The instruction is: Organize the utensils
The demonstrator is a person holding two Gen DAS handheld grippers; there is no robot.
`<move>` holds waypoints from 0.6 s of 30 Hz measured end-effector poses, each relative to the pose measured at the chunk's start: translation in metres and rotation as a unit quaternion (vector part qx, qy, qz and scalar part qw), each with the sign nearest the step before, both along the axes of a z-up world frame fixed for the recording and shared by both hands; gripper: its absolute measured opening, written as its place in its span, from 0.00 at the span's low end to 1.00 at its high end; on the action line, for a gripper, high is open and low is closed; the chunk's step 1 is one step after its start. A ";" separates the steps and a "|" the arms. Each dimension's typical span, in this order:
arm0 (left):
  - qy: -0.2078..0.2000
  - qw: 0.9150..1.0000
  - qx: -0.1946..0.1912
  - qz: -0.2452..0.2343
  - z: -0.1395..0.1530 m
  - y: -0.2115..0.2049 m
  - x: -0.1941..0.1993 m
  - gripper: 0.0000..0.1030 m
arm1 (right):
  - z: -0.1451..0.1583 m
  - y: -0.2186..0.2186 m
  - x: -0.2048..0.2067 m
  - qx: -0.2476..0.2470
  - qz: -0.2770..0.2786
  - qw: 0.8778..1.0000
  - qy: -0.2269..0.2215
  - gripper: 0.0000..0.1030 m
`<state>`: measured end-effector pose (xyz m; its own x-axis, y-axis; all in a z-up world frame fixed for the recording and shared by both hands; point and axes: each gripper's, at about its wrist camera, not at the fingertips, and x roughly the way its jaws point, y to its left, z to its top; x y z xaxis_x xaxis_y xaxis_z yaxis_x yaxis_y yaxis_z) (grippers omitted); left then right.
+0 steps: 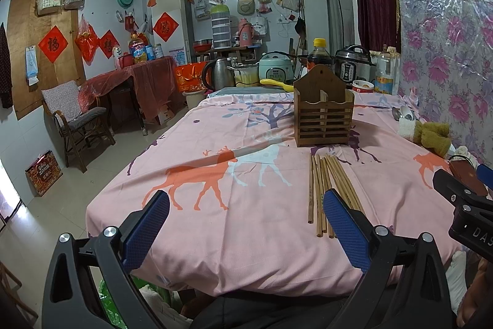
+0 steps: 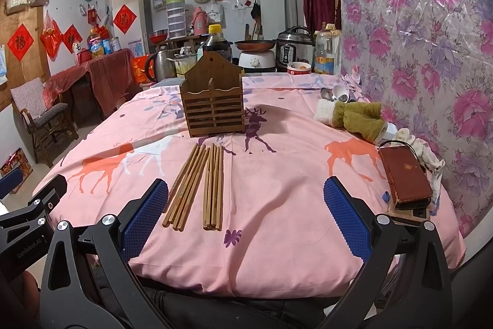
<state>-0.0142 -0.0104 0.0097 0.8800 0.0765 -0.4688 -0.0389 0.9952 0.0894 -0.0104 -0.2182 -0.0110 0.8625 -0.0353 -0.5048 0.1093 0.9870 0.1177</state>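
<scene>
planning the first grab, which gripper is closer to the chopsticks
Left, narrowly. The left gripper has its right finger overlapping the chopsticks; the right gripper has them beside its left finger.

Open cloth point(image 2: 277, 190) right of chopsticks point(image 2: 197, 187); wallet point(image 2: 405, 178) perhaps crowds edge.

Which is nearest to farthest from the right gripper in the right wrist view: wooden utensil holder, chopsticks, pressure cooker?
From the right gripper, open over the near table edge:
1. chopsticks, lying just ahead, toward its left finger.
2. wooden utensil holder, upright mid-table, beyond the chopsticks.
3. pressure cooker, at the table's far end, right of centre.
</scene>
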 end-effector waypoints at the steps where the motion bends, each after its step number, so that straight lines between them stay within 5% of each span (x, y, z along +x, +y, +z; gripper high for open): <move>1: 0.000 1.000 0.000 0.000 0.000 0.000 0.000 0.95 | -0.001 0.000 0.000 0.000 0.000 1.000 0.001 0.94; 18: 0.016 1.000 -0.009 0.004 -0.010 0.006 0.007 0.95 | -0.011 0.006 0.008 0.020 0.028 0.999 0.033 0.94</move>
<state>-0.0077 -0.0047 -0.0002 0.8642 0.0740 -0.4976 -0.0440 0.9964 0.0718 -0.0027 -0.2122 -0.0217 0.8273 0.0336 -0.5608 0.0622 0.9866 0.1509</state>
